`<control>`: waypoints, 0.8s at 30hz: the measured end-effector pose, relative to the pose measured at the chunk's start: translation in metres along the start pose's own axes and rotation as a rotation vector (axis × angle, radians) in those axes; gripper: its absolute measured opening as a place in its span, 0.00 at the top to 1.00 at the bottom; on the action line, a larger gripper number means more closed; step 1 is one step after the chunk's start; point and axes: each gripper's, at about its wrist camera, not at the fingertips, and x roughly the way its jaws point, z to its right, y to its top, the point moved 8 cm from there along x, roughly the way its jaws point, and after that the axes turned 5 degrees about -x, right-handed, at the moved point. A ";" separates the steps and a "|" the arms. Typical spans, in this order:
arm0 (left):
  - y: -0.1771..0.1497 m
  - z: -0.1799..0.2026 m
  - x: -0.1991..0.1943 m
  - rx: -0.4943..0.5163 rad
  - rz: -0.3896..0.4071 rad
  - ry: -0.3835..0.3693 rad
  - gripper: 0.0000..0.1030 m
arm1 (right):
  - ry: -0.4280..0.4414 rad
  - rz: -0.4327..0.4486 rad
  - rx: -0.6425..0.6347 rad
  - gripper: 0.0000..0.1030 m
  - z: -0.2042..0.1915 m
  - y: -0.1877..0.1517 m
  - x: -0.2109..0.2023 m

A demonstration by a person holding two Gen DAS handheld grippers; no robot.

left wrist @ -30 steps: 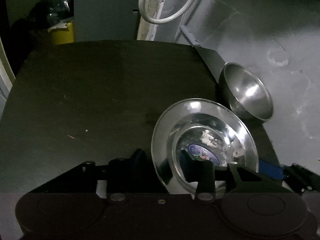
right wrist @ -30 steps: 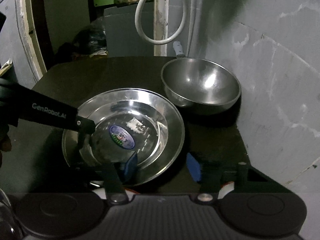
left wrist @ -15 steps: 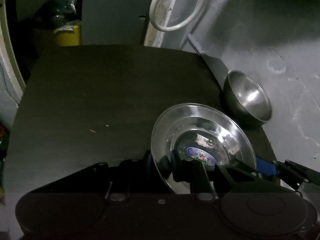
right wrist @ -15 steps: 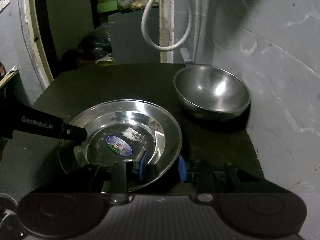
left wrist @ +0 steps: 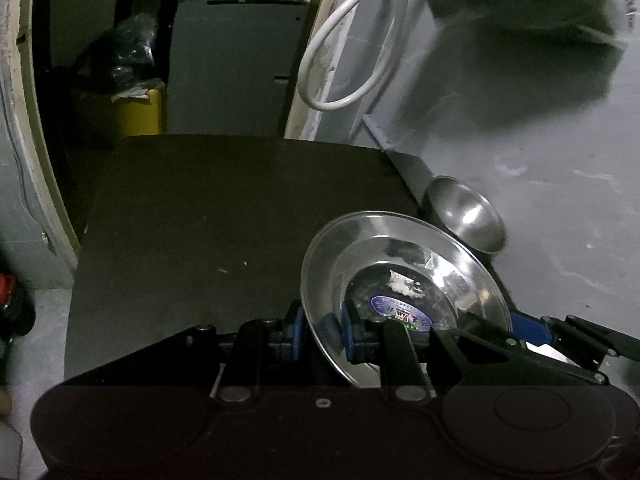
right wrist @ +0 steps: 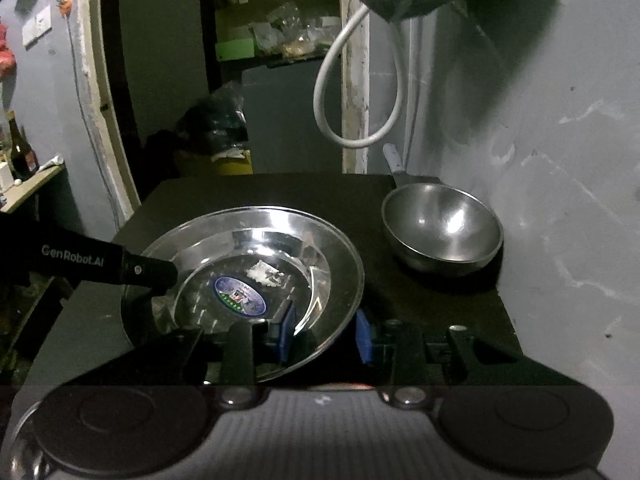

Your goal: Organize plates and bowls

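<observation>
A shiny steel plate [left wrist: 400, 256] [right wrist: 256, 240] with a blue sticker in its middle is held tilted over the dark table [left wrist: 200, 220] [right wrist: 248, 188]. My left gripper [left wrist: 322, 330] is shut on the plate's left rim, one blue pad on each side. My right gripper [right wrist: 324, 334] is shut on the right rim in the same way. The left gripper's black finger [right wrist: 120, 264] reaches in from the left in the right wrist view. A steel bowl [left wrist: 468, 216] [right wrist: 440, 228] stands upright at the table's far right, apart from the plate.
A grey wall [right wrist: 560, 200] runs close along the table's right edge, just behind the bowl. A white hose loop [left wrist: 344, 80] [right wrist: 356, 120] hangs beyond the far edge. A yellow bin [left wrist: 136, 112] stands behind the table at the left. A dark bottle [right wrist: 20, 152] stands on a shelf far left.
Both grippers closed on the plate's rim. They have since risen with it, so the table and bowl sit lower and farther off in both views.
</observation>
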 end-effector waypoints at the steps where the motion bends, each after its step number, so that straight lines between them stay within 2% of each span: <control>1: -0.003 0.001 -0.005 0.001 0.003 -0.007 0.80 | -0.001 0.008 0.001 0.66 -0.001 -0.001 -0.007; 11: -0.048 0.034 -0.054 0.066 -0.008 -0.128 0.78 | -0.027 0.051 -0.001 0.66 0.004 -0.023 -0.090; 24: -0.137 0.069 -0.073 0.149 -0.161 -0.220 0.78 | -0.058 -0.040 0.099 0.66 0.013 -0.112 -0.174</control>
